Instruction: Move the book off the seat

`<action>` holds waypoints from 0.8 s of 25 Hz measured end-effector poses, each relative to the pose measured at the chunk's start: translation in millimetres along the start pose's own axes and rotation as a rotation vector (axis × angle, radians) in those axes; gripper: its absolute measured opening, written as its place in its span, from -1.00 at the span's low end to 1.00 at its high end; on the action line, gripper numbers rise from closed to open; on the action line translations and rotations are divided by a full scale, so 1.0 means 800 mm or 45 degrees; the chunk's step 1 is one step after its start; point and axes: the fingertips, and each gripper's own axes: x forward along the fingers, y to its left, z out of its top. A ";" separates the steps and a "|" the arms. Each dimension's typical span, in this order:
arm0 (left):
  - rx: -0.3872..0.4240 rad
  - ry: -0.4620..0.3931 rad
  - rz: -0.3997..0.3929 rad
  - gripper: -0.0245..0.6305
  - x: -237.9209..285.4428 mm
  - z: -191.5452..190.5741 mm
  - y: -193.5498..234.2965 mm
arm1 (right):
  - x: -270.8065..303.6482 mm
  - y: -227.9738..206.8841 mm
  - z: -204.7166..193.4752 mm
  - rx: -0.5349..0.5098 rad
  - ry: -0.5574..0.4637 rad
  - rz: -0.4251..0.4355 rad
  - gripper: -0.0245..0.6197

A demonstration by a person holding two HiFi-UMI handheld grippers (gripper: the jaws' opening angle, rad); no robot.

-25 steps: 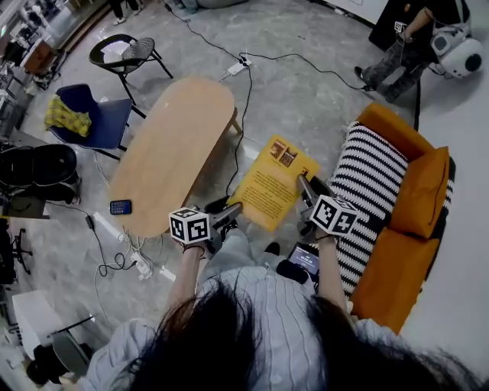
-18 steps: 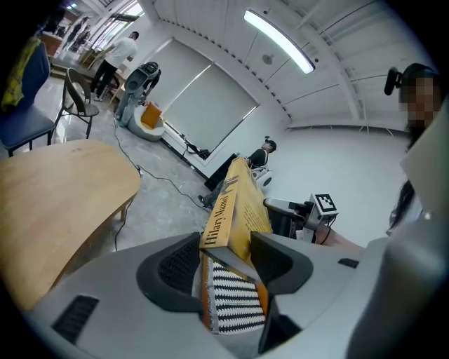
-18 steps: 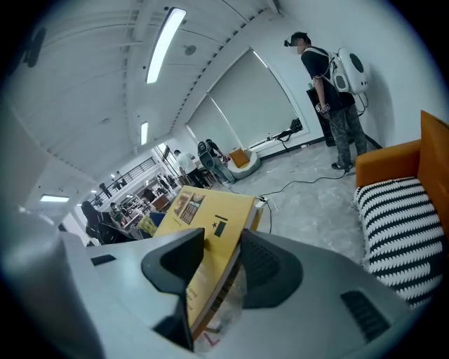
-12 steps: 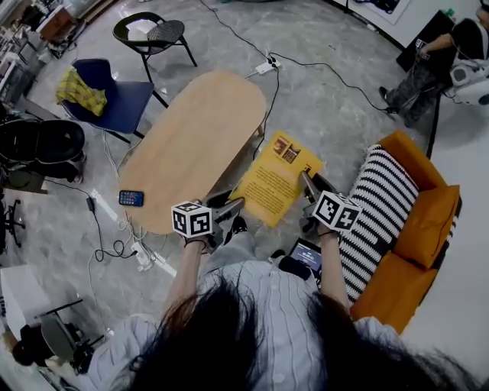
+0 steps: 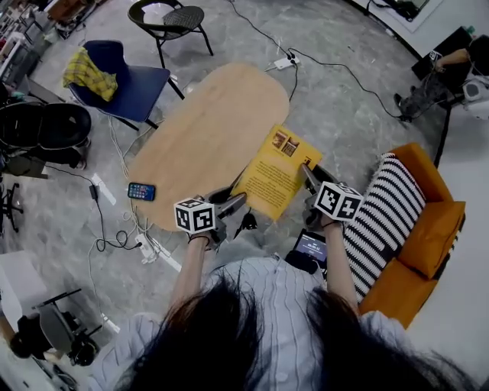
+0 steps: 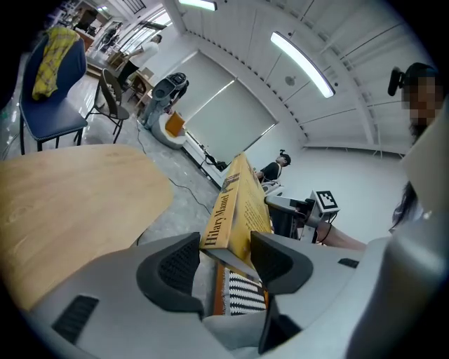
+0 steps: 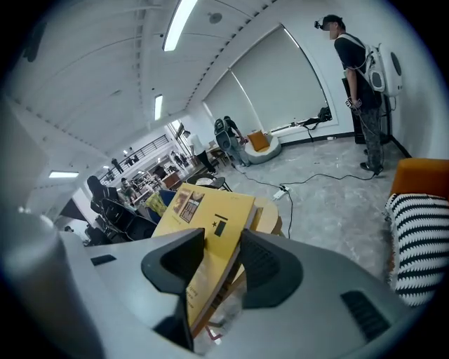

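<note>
A yellow book (image 5: 273,172) hangs flat in the air between the wooden table (image 5: 202,130) and the orange sofa (image 5: 432,229). My left gripper (image 5: 235,205) is shut on its near left corner, by the spine. My right gripper (image 5: 309,176) is shut on its right edge. In the left gripper view the book (image 6: 237,200) stands edge-on between the pads of the left gripper (image 6: 224,256), spine lettering showing. The right gripper view has the yellow cover (image 7: 203,217) running out from between the pads of the right gripper (image 7: 221,258). The book's far left edge overlaps the table's rim.
A striped cushion (image 5: 382,214) lies on the sofa seat. A phone (image 5: 142,191) sits by the table's near end, with cables (image 5: 114,237) on the floor. A blue chair with yellow cloth (image 5: 88,72) and a black chair (image 5: 170,19) stand beyond. A dark device (image 5: 312,246) lies below my right arm.
Both grippers have carried the book leftward, away from the striped cushion and sofa toward the table. The head view has swung the same way. Both grips are unchanged.
</note>
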 end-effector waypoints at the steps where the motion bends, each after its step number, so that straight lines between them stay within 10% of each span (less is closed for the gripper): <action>1: -0.007 -0.005 0.003 -0.20 -0.002 0.002 0.006 | 0.008 0.003 0.000 -0.007 0.015 0.003 -0.40; 20: -0.255 -0.148 0.171 -0.21 0.018 0.029 0.105 | 0.174 0.019 0.025 -0.178 0.307 0.136 -0.40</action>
